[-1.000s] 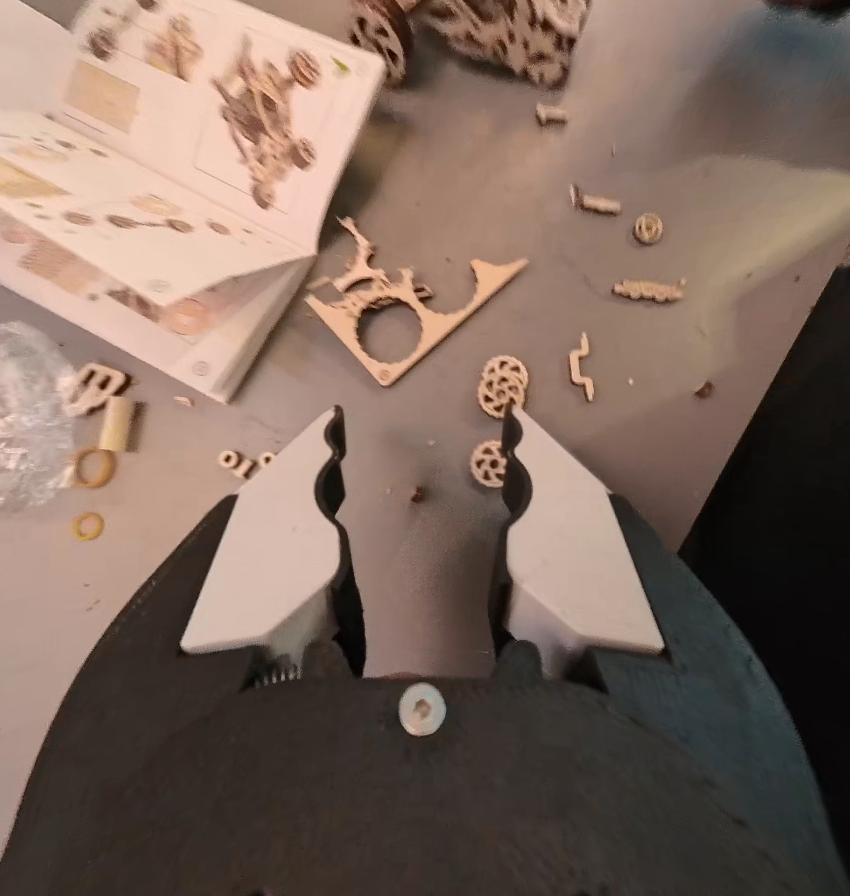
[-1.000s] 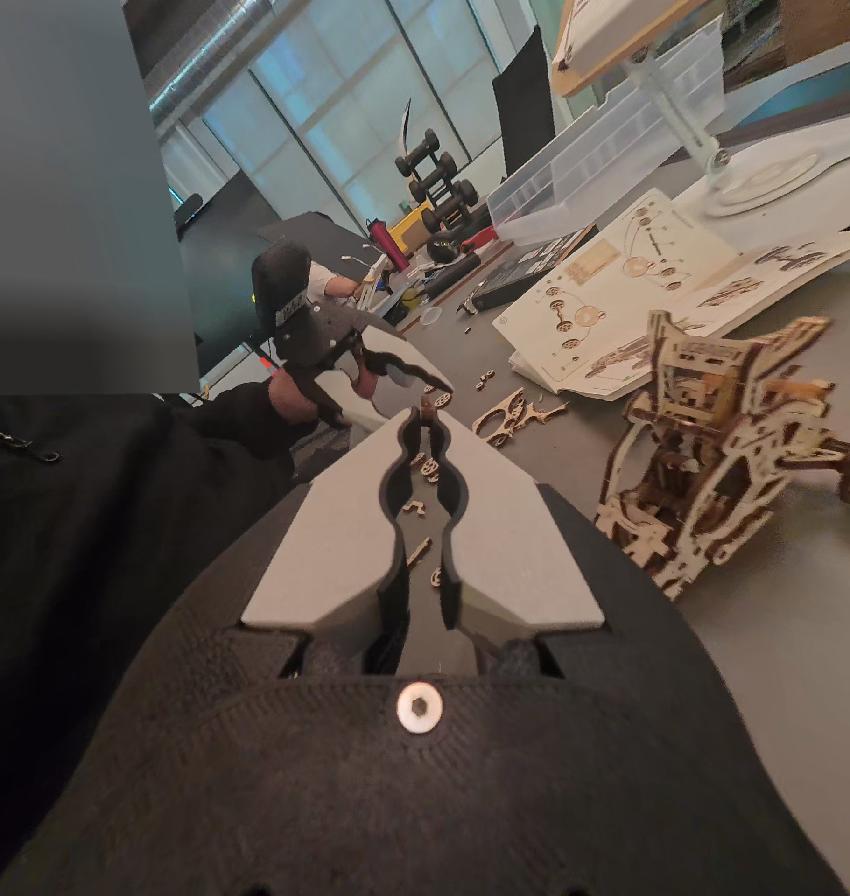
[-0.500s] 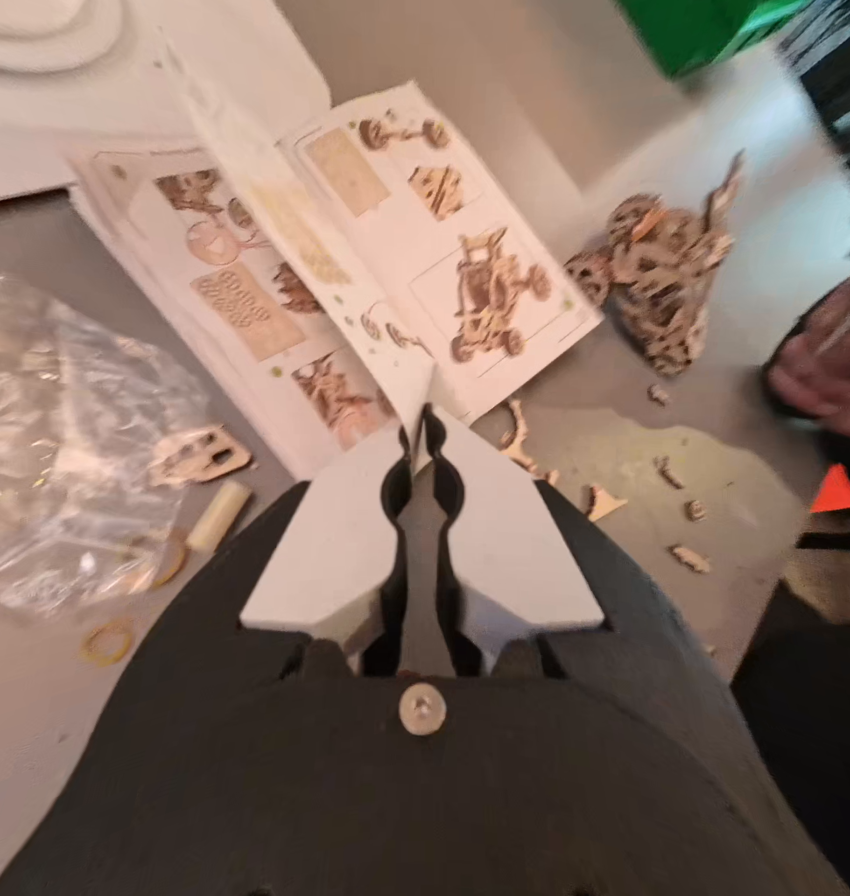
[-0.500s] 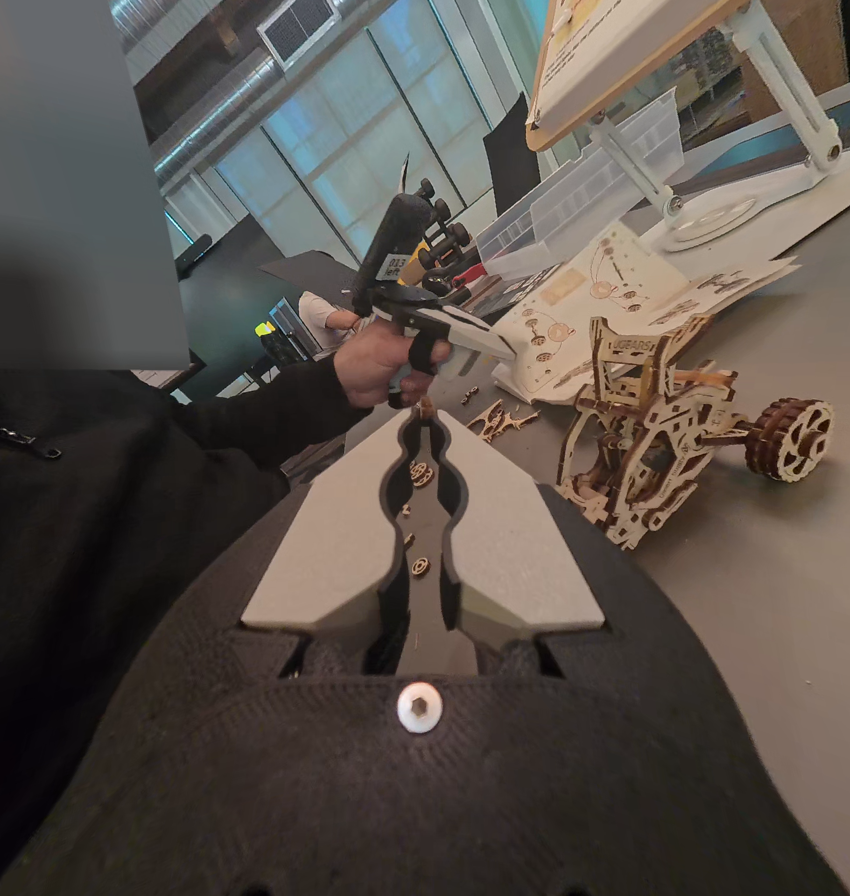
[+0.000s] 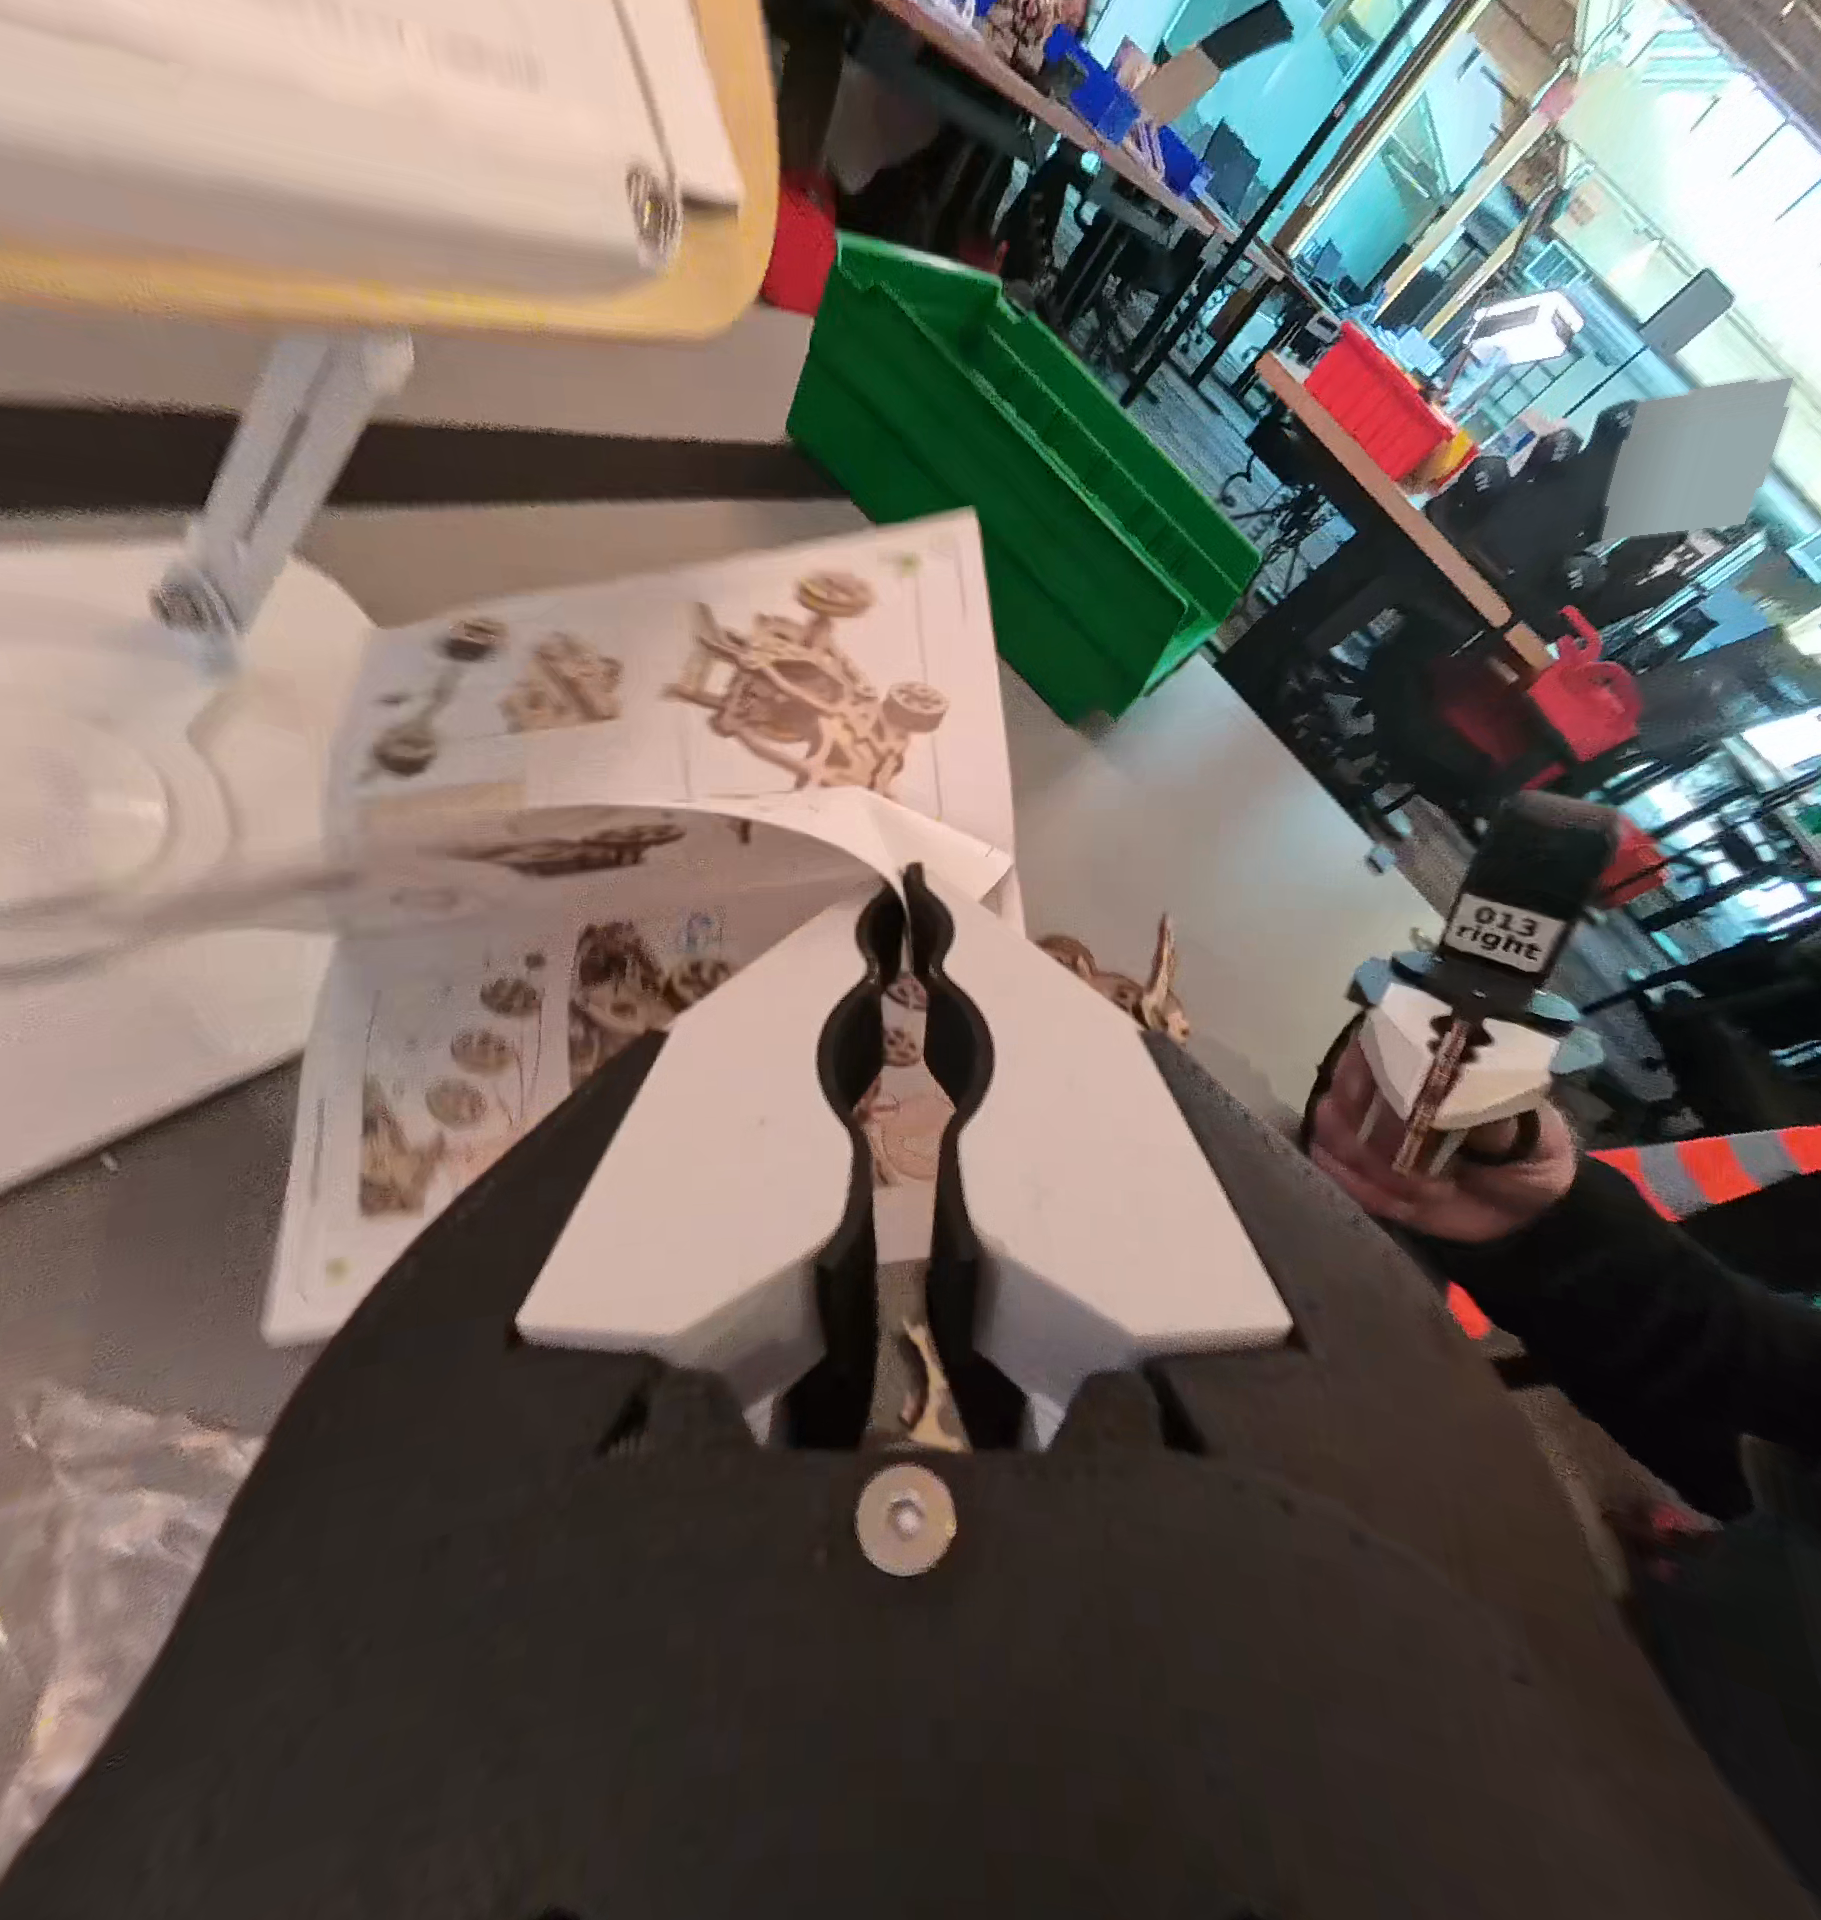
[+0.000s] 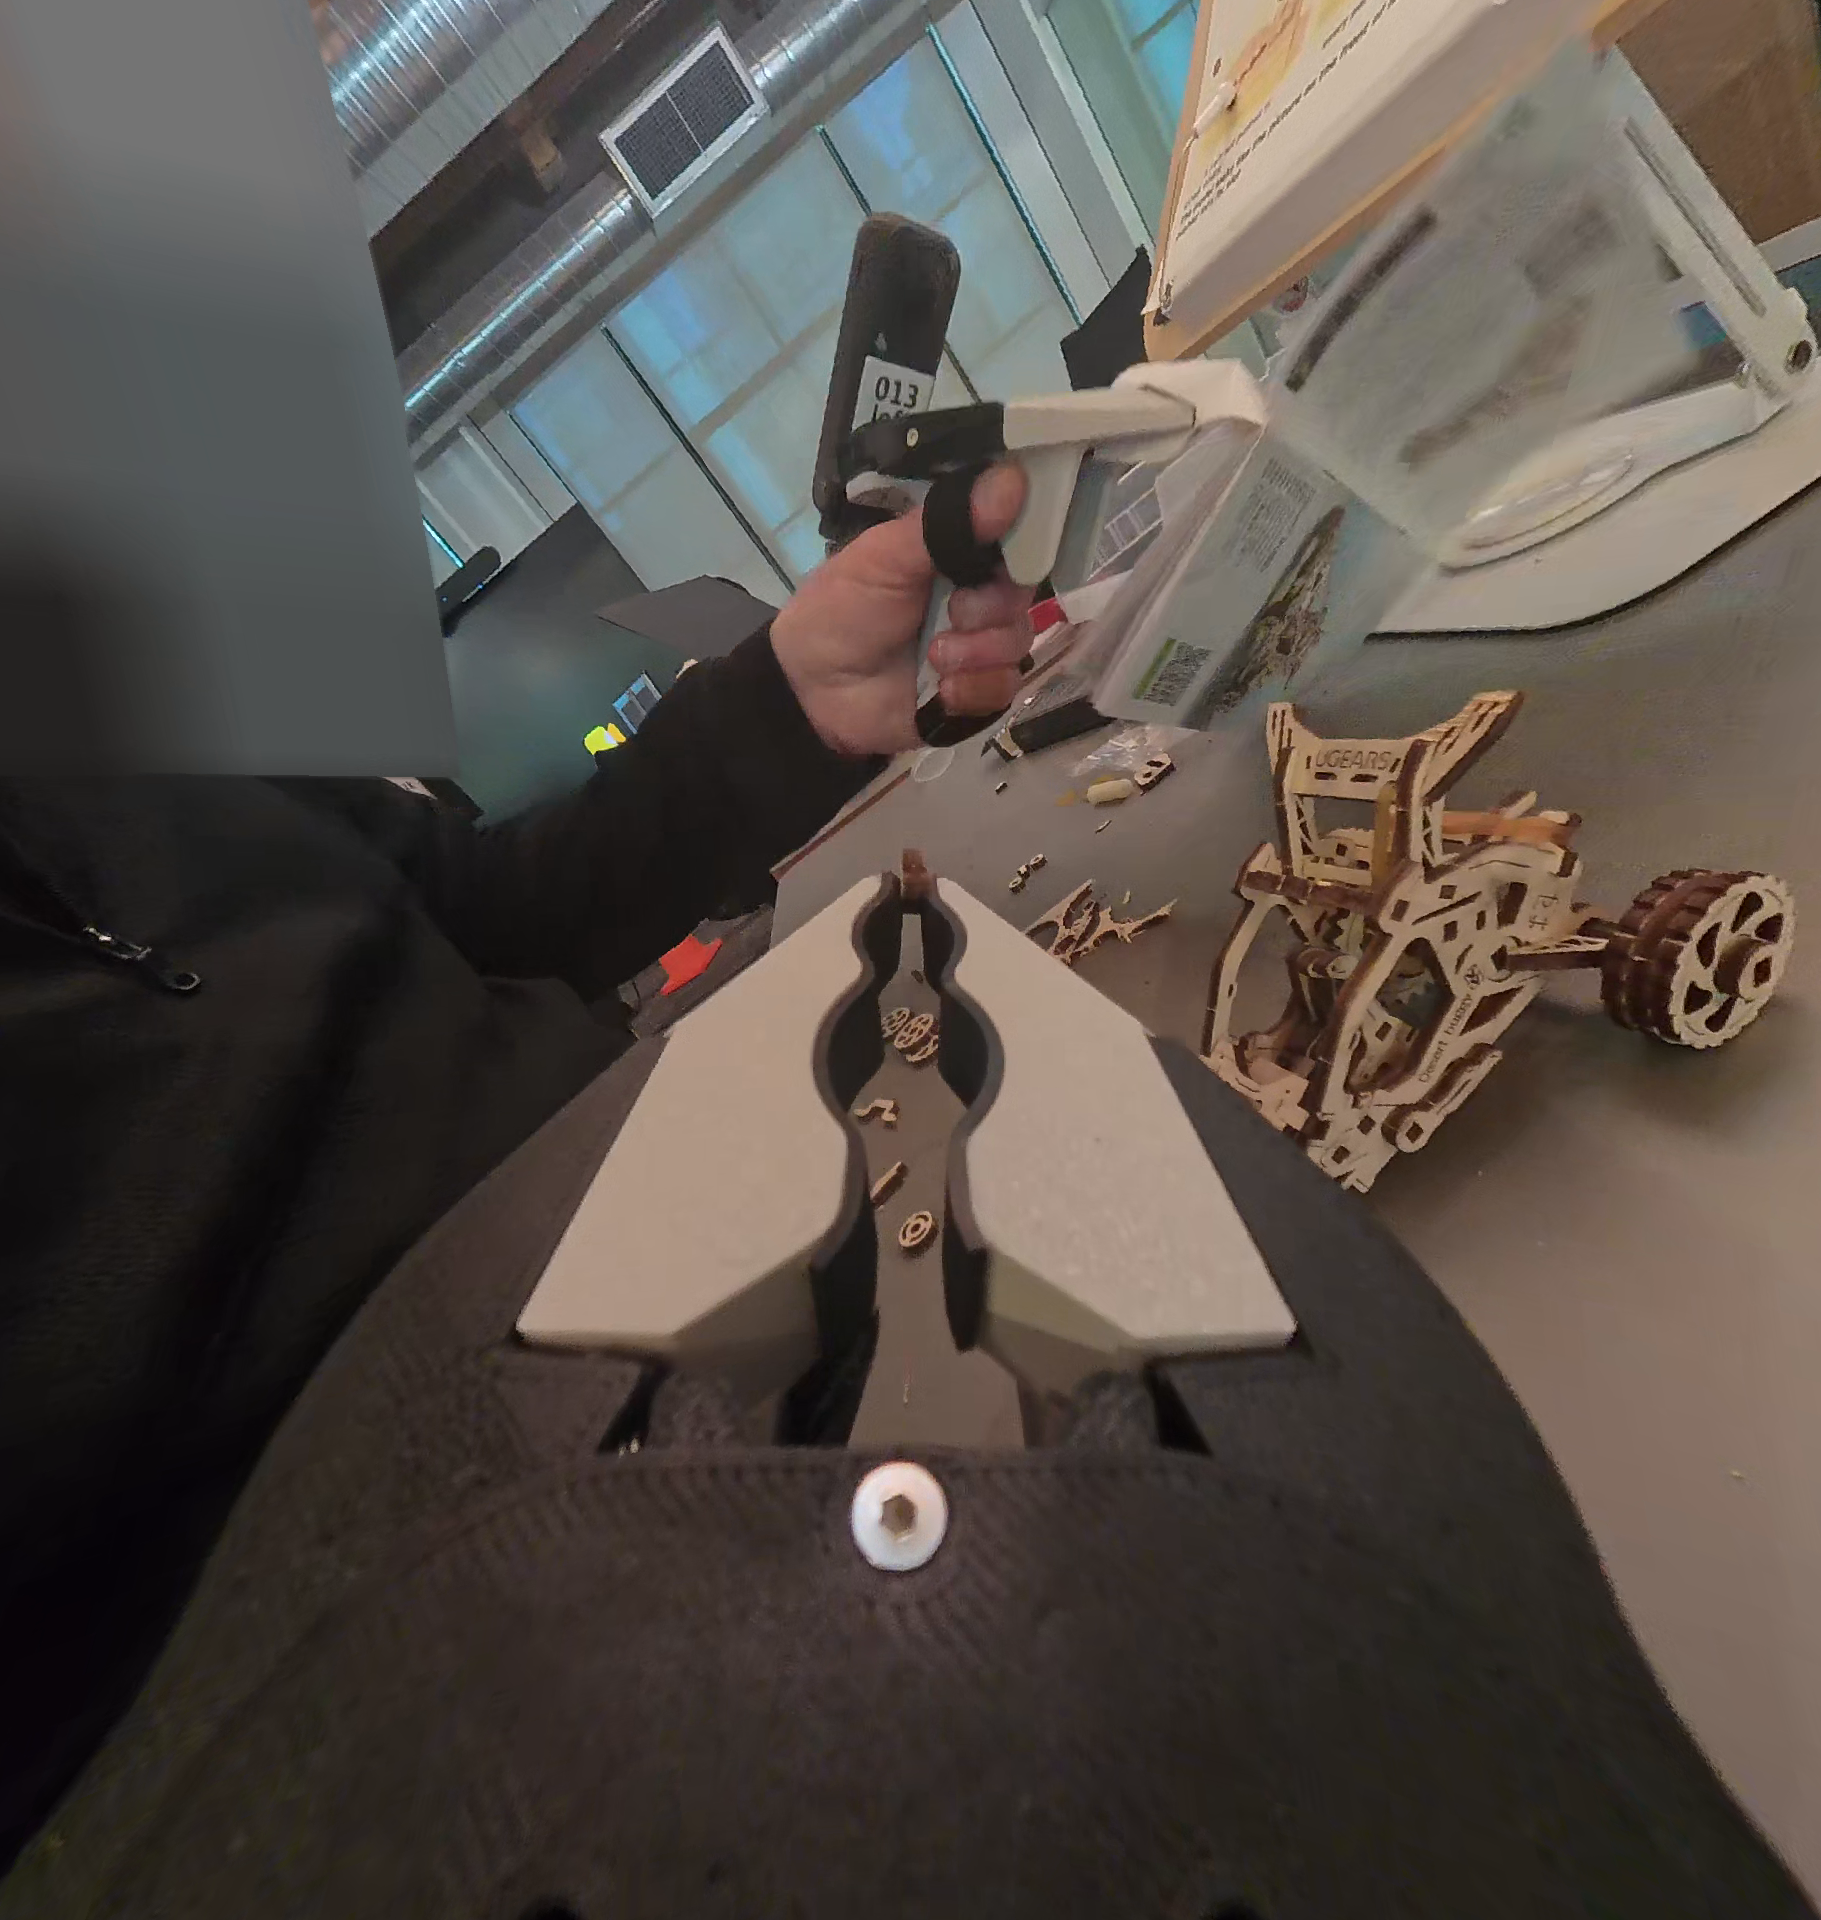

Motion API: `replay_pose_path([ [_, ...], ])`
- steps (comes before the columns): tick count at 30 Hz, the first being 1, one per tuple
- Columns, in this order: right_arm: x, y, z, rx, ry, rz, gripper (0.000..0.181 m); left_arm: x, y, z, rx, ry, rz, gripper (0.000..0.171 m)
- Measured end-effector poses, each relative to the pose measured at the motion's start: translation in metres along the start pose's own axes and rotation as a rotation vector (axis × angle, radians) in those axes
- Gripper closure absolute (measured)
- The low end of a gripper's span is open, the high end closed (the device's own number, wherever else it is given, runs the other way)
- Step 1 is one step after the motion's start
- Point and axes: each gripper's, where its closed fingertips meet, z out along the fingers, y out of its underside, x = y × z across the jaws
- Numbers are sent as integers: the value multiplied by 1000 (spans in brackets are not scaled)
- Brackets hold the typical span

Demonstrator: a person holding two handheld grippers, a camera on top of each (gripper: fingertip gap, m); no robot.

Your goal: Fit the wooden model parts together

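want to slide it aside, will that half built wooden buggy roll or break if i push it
The wooden buggy probably rolls unevenly: only one wheel shows, on a thin axle. Its openwork frame looks light and fragile, so push low on the body.

Tall windows (image 6: 740,343), ceiling ducts (image 6: 532,312), long workbenches (image 5: 1405,499)

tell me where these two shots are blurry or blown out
Left wrist view: the instruction booklet and white stand are motion-smeared, and the windows glare bright. Right wrist view: mostly sharp, wooden model crisp, but the lifted booklet page is smeared.
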Motion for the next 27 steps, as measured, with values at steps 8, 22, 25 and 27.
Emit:
replay_pose_path([
  [8, -3, -15, -5, 5, 0, -39, 180, 27, -17, 52, -72, -2, 265, 171],
  [22, 15, -73, -21, 12, 159, -175, 180, 38, 63, 155, -540, 141, 527, 171],
  [25, 33, -92, -15, -32, 251, -255, 180, 25, 72, 145, -517, 149, 405, 171],
  [27, 46, -101, -6, -76, 297, -301, 180, 15, 80, 138, -524, 133, 313, 171],
])
